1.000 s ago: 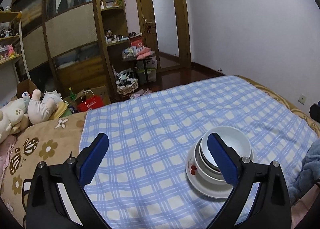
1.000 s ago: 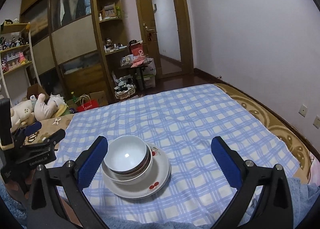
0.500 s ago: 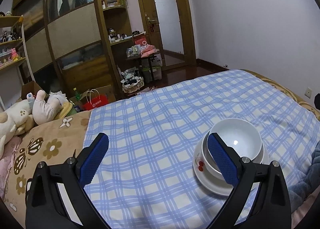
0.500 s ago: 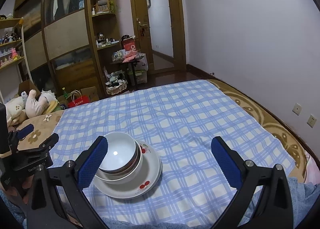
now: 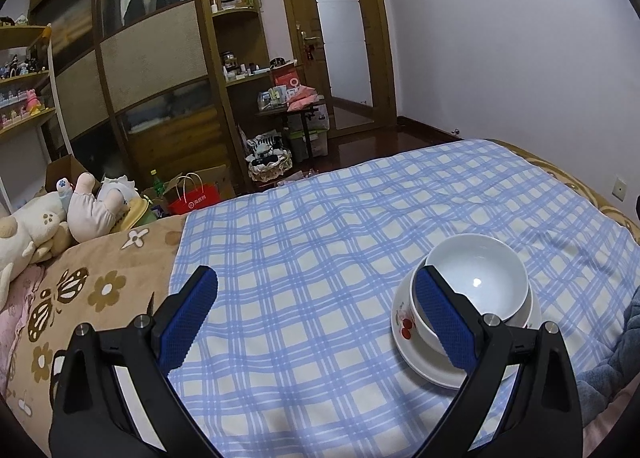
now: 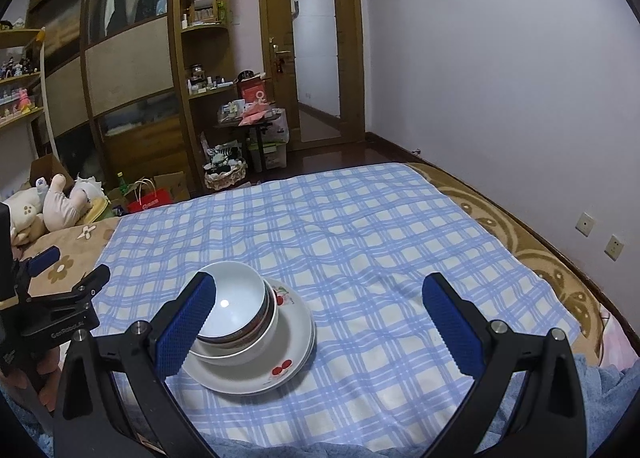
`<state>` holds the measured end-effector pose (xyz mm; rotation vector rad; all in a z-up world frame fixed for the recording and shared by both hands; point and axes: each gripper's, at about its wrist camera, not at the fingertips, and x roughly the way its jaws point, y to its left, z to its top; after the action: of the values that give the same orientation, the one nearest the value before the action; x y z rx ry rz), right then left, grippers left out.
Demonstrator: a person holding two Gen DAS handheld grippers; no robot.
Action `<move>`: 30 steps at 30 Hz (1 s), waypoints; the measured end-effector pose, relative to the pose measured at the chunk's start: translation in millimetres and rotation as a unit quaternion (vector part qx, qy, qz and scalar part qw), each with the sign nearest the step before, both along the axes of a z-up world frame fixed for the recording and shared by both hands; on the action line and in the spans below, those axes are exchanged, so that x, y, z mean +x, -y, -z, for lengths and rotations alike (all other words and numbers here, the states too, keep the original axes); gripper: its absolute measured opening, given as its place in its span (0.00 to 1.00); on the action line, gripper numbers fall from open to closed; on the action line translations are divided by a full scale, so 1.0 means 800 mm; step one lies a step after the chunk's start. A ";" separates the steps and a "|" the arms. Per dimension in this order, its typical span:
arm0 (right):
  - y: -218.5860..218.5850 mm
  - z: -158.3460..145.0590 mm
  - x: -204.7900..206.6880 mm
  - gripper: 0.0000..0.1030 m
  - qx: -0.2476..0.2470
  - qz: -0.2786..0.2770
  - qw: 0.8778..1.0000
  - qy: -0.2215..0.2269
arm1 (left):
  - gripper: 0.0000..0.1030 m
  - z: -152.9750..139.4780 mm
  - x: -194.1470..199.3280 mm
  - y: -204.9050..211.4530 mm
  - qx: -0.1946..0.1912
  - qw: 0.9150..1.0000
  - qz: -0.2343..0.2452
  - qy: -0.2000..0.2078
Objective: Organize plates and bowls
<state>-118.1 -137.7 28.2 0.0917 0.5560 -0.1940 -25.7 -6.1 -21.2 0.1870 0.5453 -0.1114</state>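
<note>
Currently both grippers are spread wide and hold nothing. Left gripper (image 5: 316, 322): blue-padded fingers far apart, raised above the checked cloth (image 5: 304, 242). Right gripper (image 6: 316, 322): same wide spread, also above the cloth, nothing between the pads.

Dishes sit as one stack on the blue-and-white checked cloth covering the bed. Bottom: white plates (image 6: 288, 362) with a red cherry print; from the rim edges there seem to be at least two, exact count unclear. On the plates: a larger white bowl (image 6: 240, 354). Nested inside it: a smaller white bowl (image 6: 236, 298), mouth up, with a dark band showing between the two rims; I cannot tell what that band is.

Left wrist view: stack lies to the right, partly behind the right finger (image 5: 444, 322). Right wrist view: stack lies to the left, partly behind the left finger (image 6: 184, 322); left gripper's body visible at far left edge.

Background: stuffed toys (image 5: 60, 213), wooden wardrobe (image 5: 152, 57), door (image 5: 340, 45).
</note>
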 end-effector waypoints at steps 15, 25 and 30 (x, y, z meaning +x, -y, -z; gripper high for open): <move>-0.004 0.000 -0.001 1.00 -0.005 -0.001 1.000 -0.003 | 0.95 -0.003 -0.003 0.001 -0.008 1.000 -0.003 0.007; -0.005 0.003 -0.001 1.00 -0.008 -0.004 1.000 -0.006 | 0.95 -0.006 -0.007 0.003 -0.014 1.000 -0.003 0.016; -0.003 0.005 -0.001 1.00 -0.009 -0.004 1.000 -0.008 | 0.95 -0.006 -0.007 0.002 -0.017 1.000 -0.006 0.017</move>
<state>-118.9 -135.2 23.9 0.0697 0.5696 -0.1921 -30.9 -7.4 -16.4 0.1521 0.5096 -0.1057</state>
